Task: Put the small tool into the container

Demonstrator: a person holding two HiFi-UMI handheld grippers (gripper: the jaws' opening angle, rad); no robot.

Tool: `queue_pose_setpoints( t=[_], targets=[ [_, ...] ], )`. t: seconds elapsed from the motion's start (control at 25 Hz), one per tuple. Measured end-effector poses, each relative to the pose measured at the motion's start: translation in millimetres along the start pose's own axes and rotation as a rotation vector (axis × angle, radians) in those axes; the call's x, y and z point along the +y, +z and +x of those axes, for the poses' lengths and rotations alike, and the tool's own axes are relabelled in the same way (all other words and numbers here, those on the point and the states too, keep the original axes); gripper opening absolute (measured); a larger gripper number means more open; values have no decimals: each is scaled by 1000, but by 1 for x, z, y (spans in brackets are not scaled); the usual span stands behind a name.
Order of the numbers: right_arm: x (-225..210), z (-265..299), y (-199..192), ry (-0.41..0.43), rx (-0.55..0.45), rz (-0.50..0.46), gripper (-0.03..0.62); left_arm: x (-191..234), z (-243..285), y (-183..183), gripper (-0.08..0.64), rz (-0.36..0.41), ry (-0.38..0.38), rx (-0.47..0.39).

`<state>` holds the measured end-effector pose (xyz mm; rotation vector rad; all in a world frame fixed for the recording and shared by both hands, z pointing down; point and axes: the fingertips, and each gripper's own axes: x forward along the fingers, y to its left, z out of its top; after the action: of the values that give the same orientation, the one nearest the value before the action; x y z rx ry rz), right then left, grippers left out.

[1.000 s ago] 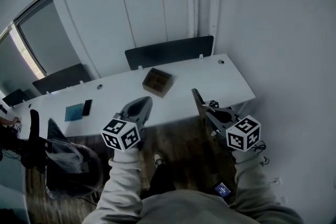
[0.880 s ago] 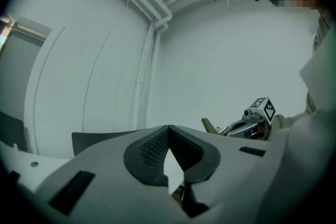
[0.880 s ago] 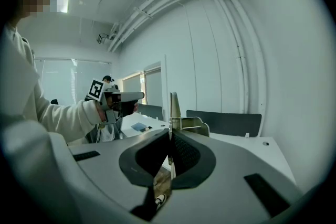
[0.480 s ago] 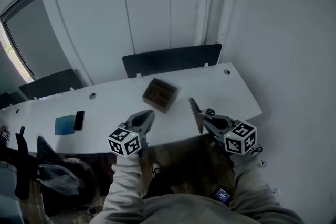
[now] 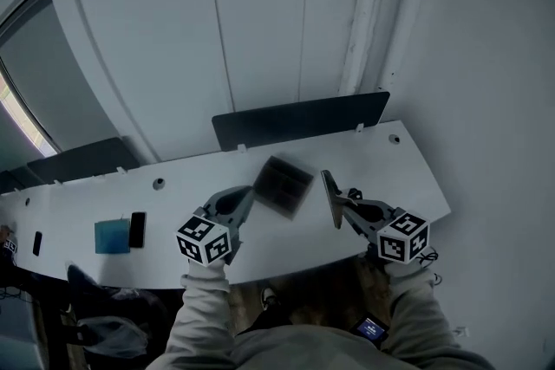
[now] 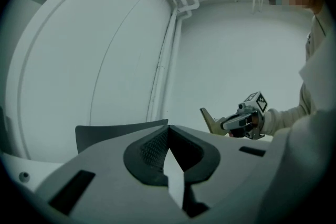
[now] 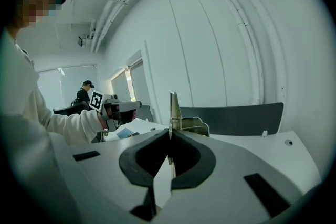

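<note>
Over a white worktop [image 5: 408, 178], my right gripper [image 7: 169, 134] has its jaws closed tight on the small tool [image 5: 329, 197], a flat tan blade. From my head view its long axis runs straight out of the jaws toward the wall, pointed end leading. In the right gripper view it shows edge-on, a thin strip standing up from the jaw tips. A tan shape just right of that strip is too unclear for me to tell whether it belongs to the tool.

My left gripper [image 6: 167, 134] points level with its jaws together at the tips and nothing between them.

The container [image 5: 282, 185], a dark brown box, sits on the worktop ahead of and between the two sets of jaws. It is smeared by blur and I cannot make out its compartments.

The only print I can make out is the square black-and-white patterns on the marker cubes [image 5: 205, 240].

Well off to the left of the left jaws lie a teal pad [image 5: 112, 236] and a flat black device [image 5: 137, 229]. A dark panel [image 5: 299, 119] stands along the far edge, beyond both jaws.
</note>
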<state>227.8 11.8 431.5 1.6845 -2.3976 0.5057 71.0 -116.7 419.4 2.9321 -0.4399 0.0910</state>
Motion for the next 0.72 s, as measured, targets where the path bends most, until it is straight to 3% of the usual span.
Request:
queue_pose_setpoints(
  t=[0.32, 0.52, 0.72],
  targets=[
    [-37, 86, 58, -46, -32, 13, 21, 98, 36, 26, 2, 14, -40, 29],
    [-54, 109, 75, -74, -38, 1, 21, 117, 46, 35, 2, 20, -55, 14],
    [-60, 133, 86, -31, -30, -3, 21, 130, 46, 25, 2, 63, -78, 69]
  ],
)
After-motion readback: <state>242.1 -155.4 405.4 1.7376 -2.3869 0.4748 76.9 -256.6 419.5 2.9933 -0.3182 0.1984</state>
